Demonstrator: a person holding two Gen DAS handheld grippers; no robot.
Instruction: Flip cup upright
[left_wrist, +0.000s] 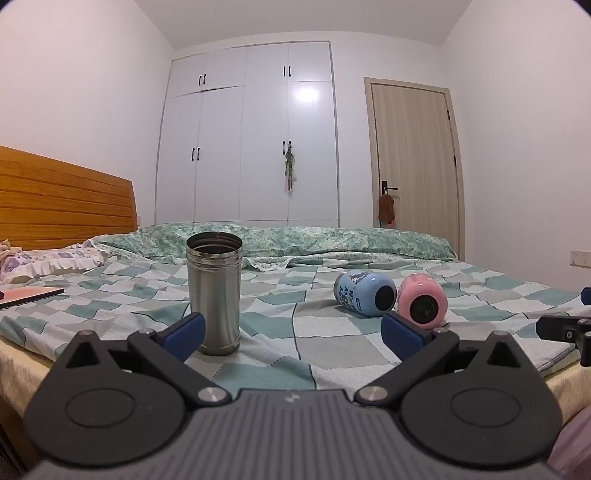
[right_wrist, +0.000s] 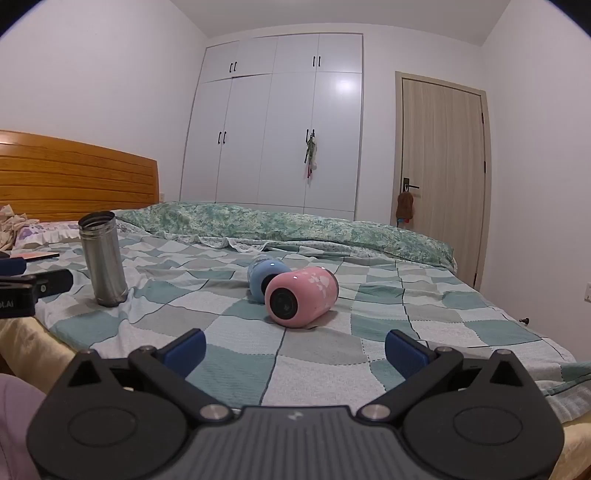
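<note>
Two cups lie on their sides on the checked bedspread (right_wrist: 221, 306), touching each other, bases toward the cameras. The pink cup (right_wrist: 301, 297) sits ahead of the right gripper (right_wrist: 295, 350), roughly on the line between its fingers and well beyond the tips; the blue cup (right_wrist: 264, 275) lies just behind it, to its left. From the left wrist view the pink cup (left_wrist: 423, 301) appears just past the tip of the right-hand finger, and the blue cup (left_wrist: 364, 293) beside it, a little inward.

A steel tumbler (left_wrist: 214, 291) stands upright with its mouth open — right behind the left-hand finger of the left gripper (left_wrist: 293, 332), whether touching it cannot be told. In the right wrist view the steel tumbler (right_wrist: 103, 258) stands well off to the left of the fingers.

Both grippers have their blue-padded fingers spread wide, holding nothing.

Beyond the cups a rumpled green quilt (right_wrist: 295, 225) runs across the bed, then the wooden headboard (left_wrist: 62, 199), white wardrobe (left_wrist: 251, 133) and closed door (right_wrist: 441, 166).
</note>
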